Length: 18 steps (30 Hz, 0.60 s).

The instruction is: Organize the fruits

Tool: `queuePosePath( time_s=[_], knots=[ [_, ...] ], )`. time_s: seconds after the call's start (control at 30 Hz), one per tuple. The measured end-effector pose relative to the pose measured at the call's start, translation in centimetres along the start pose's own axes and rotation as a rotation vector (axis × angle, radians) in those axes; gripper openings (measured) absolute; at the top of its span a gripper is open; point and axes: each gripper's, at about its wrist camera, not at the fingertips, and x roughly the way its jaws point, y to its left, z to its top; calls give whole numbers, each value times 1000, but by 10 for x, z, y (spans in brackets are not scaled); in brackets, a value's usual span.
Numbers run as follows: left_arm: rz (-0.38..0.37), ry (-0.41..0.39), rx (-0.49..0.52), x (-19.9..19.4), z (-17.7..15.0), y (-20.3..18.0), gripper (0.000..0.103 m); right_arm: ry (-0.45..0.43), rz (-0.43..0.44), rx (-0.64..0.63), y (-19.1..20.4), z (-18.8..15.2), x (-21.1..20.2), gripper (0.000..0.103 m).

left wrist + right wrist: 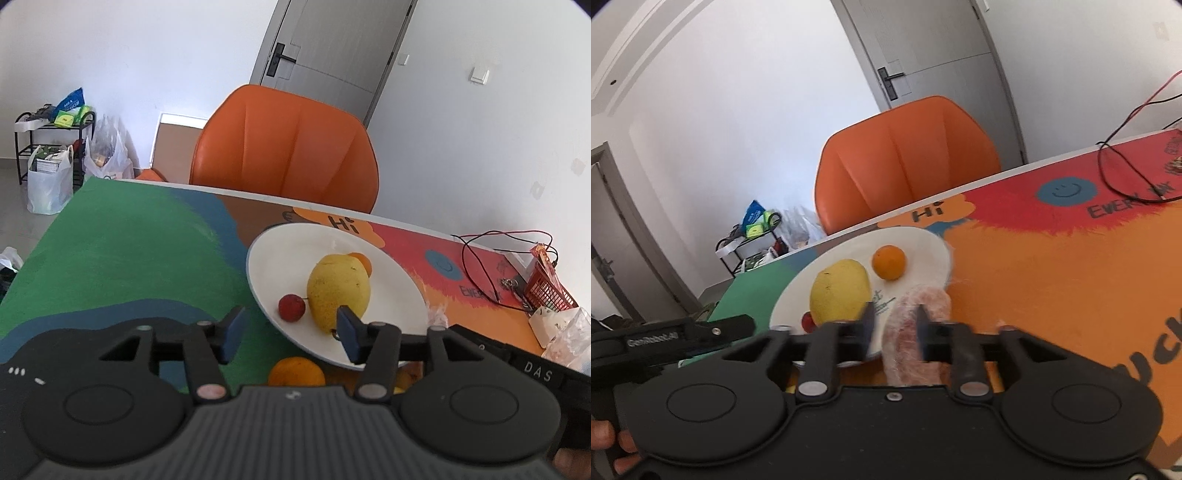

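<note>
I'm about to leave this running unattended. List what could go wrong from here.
1. The white plate already holds a yellow pear, a small orange and a red fruit; another piece may knock one rolling.
2. The right gripper straddles a net-wrapped fruit at the plate's rim; a loose grip could drop it.
3. The left gripper, open, hovers close and may bump the plate.
</note>
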Motion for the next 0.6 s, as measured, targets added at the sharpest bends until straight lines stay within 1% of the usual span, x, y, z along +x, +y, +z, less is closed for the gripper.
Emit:
queuePosePath(
  time_s=[0.07, 0.13, 0.2, 0.33, 0.4, 0.43, 0.47, 0.53, 0.6],
  knots=[
    [2, 2, -7, -2, -1, 1, 56, 13, -21, 1, -2, -2, 0, 49],
    [2, 6, -15, -4, -3, 3, 59, 38, -31, 12, -4, -4, 4, 54],
    [6, 6, -17, -6, -5, 4, 65, 58, -31, 23, -5, -7, 7, 55],
    [22, 7, -28, -10, -8, 8, 70, 104, -28, 13, -3, -13, 16, 54],
    [30, 4, -37, -11, -9, 10, 74, 143, -25, 20, -3, -16, 23, 50],
    [32, 2, -42, -13, -11, 12, 75, 137, -33, 13, -2, -17, 24, 39],
    [33, -2, -46, -13, -12, 13, 76, 135, -52, -2, 0, -17, 24, 34],
    [34, -3, -50, -14, -13, 15, 76, 126, -44, -2, 0, -17, 23, 32],
    [39, 0, -52, -13, -15, 17, 76, 103, -21, -6, 0, -17, 19, 26]
  ],
)
